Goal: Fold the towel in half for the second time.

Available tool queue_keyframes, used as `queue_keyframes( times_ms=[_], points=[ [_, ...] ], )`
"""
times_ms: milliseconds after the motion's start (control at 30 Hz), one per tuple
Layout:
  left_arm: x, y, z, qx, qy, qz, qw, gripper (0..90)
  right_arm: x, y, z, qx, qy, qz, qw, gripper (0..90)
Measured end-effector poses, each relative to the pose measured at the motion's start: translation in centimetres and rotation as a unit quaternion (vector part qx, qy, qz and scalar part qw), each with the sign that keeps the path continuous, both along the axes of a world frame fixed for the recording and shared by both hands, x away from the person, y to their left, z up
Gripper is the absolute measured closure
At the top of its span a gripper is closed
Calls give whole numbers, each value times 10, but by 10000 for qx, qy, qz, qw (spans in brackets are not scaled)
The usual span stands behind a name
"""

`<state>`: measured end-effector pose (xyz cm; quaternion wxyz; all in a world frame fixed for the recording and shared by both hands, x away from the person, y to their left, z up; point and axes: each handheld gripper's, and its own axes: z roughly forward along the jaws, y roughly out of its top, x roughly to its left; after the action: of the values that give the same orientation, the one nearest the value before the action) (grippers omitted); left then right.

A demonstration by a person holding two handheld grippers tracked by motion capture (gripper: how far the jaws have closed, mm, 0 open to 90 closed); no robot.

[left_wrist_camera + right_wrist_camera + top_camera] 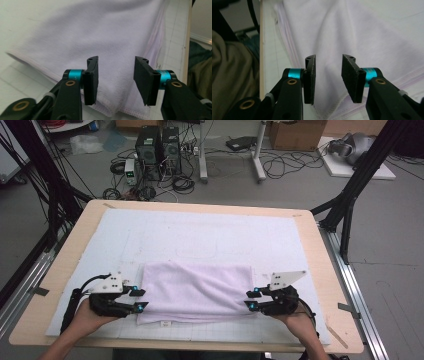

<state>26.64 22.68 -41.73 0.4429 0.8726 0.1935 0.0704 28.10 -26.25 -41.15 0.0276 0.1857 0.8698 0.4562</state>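
Presently, item one: a pale lilac terry towel (195, 292), folded, lying on the white gridded mat (200, 235) toward the near edge of the wooden table (320, 285). I judge it light, soft and limp, apt to sag and unfold unless I pinch through all layers at the hemmed side edges. My left gripper (140, 299) sits at its left edge, jaws parted, gripping nothing; in the left gripper view the towel (100, 37) lies beyond the pads. My right gripper (251, 299) is at the right edge, likewise released, above the stitched hem (342, 110). Mat beyond the towel is bare: ample room forward; near table edge close.
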Motion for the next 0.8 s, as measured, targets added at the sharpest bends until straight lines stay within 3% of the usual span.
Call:
queue_keyframes(
  times_ms=[133, 267, 367, 500, 567, 600, 667, 733, 800],
  points=[
    [-1, -9, -19, 364, 167, -104, 9991, 648, -3, 9, -17, -272, 100, 87, 9995, 620],
    [-1, -9, -20, 288, 147, -35, 9995, 831, -4, 12, -28, -413, 225, 58, 9989, 683],
    [-5, -6, -11, 217, 97, -135, 9996, 864, -6, 14, -27, -477, 180, 110, 9986, 836],
    [-20, 6, 5, 106, 26, -348, 9993, 846, -14, 9, -17, -196, 272, 364, 9988, 834],
    [-22, 10, 9, 41, 13, -237, 9997, 708, -17, 6, -12, 17, 275, 391, 9989, 779],
    [-21, 11, 9, 2, 20, -198, 9998, 631, -17, 4, -9, 61, 211, 356, 9991, 753],
    [-15, 10, 8, -51, 36, -130, 9999, 606, -15, 2, -6, 147, 166, 235, 9995, 715],
    [-9, 5, 4, -85, 66, -98, 9999, 603, -12, 2, -6, 161, 139, 127, 9997, 692],
    [-3, -2, -2, 4, 80, -8, 10000, 623, -9, 4, -10, 24, 147, 32, 9999, 675]
  ],
)
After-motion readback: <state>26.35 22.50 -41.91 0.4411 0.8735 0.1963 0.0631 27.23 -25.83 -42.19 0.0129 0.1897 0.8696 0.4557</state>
